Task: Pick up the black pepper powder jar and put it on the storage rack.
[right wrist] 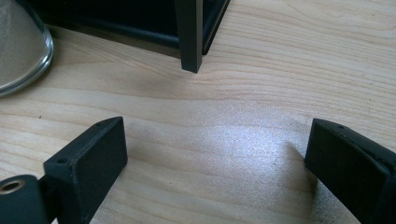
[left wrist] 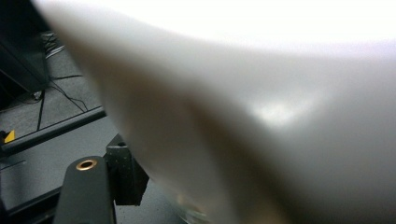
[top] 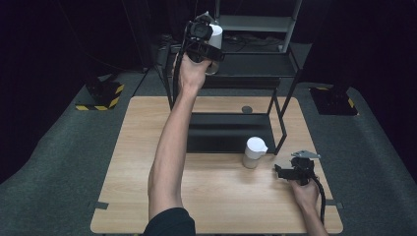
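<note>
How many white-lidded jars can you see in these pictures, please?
2. One white-lidded jar is held by the left gripper up at the black shelf rack; the other stands on the wooden table near the right gripper.

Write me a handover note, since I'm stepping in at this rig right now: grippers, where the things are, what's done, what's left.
Left gripper: shut on a white-lidded glass jar, held up at the black metal rack's middle shelf.
Right gripper: open, holding nothing, resting on the light wooden table.
A second white-lidded glass jar stands on the table beside the rack's front leg.
Done: first jar lifted to the shelf.
Left: probably set it down, release, then shelve the second jar.
</note>
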`<state>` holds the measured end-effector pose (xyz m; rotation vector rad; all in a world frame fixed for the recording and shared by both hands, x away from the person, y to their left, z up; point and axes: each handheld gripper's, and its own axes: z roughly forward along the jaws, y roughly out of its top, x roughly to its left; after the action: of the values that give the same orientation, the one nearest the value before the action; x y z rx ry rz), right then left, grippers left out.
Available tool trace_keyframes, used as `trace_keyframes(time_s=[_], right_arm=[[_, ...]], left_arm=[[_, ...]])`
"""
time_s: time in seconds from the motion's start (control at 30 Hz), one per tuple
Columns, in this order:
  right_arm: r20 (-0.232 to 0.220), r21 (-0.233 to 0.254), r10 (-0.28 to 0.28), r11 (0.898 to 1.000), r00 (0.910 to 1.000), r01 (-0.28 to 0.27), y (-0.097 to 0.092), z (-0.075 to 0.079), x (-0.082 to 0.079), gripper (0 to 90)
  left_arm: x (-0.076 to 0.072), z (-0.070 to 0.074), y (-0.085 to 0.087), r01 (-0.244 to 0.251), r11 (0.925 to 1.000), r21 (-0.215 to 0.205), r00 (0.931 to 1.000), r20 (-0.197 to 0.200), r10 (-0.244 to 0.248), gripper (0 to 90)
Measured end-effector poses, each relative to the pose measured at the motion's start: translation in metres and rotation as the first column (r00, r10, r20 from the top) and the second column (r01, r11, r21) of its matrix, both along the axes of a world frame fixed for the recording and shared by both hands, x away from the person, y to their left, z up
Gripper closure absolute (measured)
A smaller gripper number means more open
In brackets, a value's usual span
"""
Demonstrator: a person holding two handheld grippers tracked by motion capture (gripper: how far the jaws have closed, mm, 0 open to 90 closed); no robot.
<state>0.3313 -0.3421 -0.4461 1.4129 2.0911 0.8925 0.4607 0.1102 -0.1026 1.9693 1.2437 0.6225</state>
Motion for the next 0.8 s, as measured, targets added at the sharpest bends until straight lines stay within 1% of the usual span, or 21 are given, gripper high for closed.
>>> trace_keyframes(time_s=[0.07, 0.23, 0.33, 0.47, 0.8], right_arm=[[0.0, 0.0, 0.0, 1.0, 1.0, 0.0, 0.0, 0.0, 0.0, 5.0], [0.0, 0.0, 0.0, 1.0, 1.0, 0.0, 0.0, 0.0, 0.0, 5.0], [0.0, 0.0, 0.0, 1.0, 1.0, 0.0, 0.0001, 0.0, -0.0001, 5.1], [0.0, 0.0, 0.0, 1.0, 1.0, 0.0, 0.0001, 0.0, -0.0001, 5.1], [0.0, 0.0, 0.0, 1.0, 1.0, 0.0, 0.0001, 0.0, -0.0001, 5.1]], left_arm=[[0.0004, -0.0006, 0.001, 0.002, 1.0, -0.003, 1.0, 0.0, -0.002, 30.6], [-0.0001, -0.0033, 0.0083, 0.011, 0.9997, -0.024, 0.9999, -0.001, -0.011, 30.6], [-0.001, -0.0032, 0.0068, 0.013, 0.9998, -0.014, 0.9999, 0.003, -0.013, 30.6], [-0.0013, -0.0042, 0.0079, 0.013, 0.9997, -0.02, 0.9999, 0.005, -0.013, 30.5], [-0.0016, -0.0038, 0.0071, 0.016, 0.9998, -0.012, 0.9999, 0.006, -0.016, 30.4]])
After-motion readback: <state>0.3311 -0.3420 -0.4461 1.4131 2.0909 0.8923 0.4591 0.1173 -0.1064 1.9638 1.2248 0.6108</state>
